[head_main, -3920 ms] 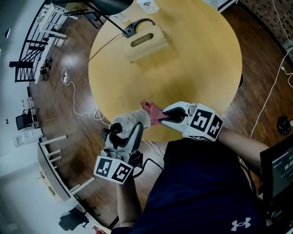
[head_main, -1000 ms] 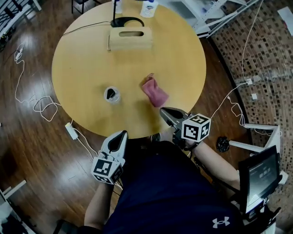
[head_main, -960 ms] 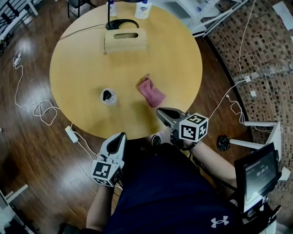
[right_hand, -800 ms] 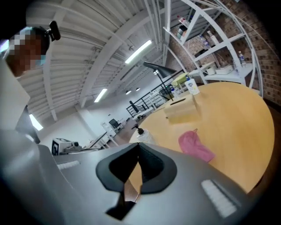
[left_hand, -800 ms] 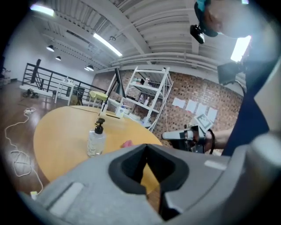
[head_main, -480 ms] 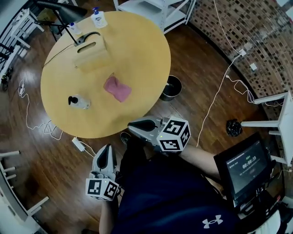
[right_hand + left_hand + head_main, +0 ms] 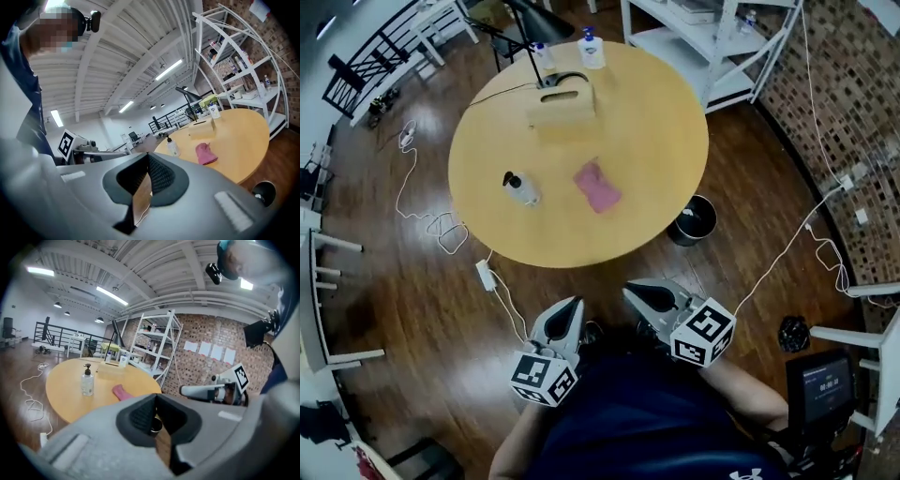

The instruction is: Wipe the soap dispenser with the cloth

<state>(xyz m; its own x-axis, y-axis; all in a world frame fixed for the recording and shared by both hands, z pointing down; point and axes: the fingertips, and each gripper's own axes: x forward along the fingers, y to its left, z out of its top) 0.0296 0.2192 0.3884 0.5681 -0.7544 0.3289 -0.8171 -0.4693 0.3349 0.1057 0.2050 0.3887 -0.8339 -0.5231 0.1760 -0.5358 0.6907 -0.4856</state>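
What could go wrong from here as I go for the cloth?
The left gripper and right gripper are shut and empty; reaching in shut could just shove the cloth. A power strip and cable lie on the floor by the table: trip risk. The upright soap dispenser may tip.

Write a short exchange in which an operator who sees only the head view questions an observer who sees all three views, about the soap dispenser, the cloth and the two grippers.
Operator: From the head view the soap dispenser looks tipped over on the table. Is it?
Observer: No. The left gripper view shows it standing upright with the pump on top, apart from the pink cloth.
Operator: Is the left gripper or the right gripper holding anything?
Observer: No. Each gripper's own view shows its jaws together with nothing between them.
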